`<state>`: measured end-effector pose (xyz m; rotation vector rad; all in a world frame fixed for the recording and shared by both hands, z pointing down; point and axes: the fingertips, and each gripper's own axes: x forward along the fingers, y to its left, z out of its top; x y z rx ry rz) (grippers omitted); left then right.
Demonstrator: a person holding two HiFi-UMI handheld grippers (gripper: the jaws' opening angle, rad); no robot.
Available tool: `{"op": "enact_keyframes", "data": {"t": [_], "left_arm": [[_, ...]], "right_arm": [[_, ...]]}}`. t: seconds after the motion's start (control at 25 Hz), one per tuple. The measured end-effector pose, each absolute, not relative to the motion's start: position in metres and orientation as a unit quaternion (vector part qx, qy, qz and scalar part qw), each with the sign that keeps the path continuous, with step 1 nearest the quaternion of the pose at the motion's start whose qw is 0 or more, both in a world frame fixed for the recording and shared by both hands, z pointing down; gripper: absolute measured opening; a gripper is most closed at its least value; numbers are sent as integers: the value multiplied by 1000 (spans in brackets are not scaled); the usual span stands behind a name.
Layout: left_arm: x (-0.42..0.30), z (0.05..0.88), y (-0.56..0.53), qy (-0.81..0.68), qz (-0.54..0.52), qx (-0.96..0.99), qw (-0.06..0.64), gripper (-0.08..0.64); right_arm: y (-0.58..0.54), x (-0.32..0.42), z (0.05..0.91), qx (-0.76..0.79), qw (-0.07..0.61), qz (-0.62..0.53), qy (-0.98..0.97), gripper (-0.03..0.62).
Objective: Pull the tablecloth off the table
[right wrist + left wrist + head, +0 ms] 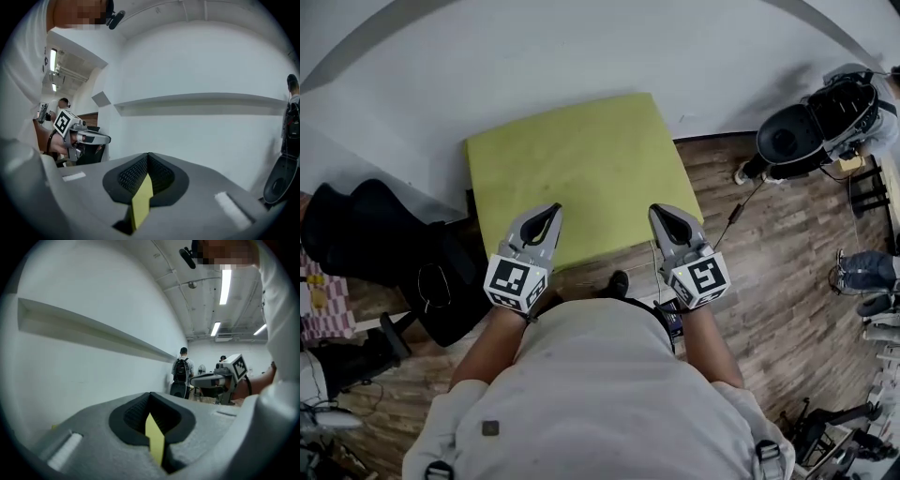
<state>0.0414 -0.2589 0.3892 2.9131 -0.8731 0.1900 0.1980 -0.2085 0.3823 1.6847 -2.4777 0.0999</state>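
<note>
The tablecloth (577,173) is plain lime-green and a bit mottled. It's spread flat and square over the worktop, hiding it completely, right up against the white wall (581,47). The left gripper (550,210) and right gripper (657,212) both have their jaws pinched together on its near edge, with a thin sliver of cloth caught in each. A black bag (366,234) sits just left and dark gear (787,141) off right, on the wood floor (787,309). The person's torso (600,394) crowds the near side.
</note>
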Motion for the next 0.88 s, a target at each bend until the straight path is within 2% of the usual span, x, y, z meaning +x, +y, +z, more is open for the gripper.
{"op": "enact_keyframes", "data": {"t": [0.2, 0.36, 0.64, 0.88], "left_arm": [[68, 397, -269, -350, 69, 932, 55, 3], [63, 417, -276, -397, 86, 912, 59, 3], [44, 453, -293, -442, 117, 885, 87, 5], [31, 495, -309, -449, 150, 872, 125, 12]], "right_arm": [[-233, 242, 389, 514, 82, 40, -853, 11], [-251, 258, 407, 475, 108, 41, -872, 11], [-286, 266, 447, 447, 127, 81, -882, 15], [-307, 266, 491, 436, 172, 107, -877, 51]]}}
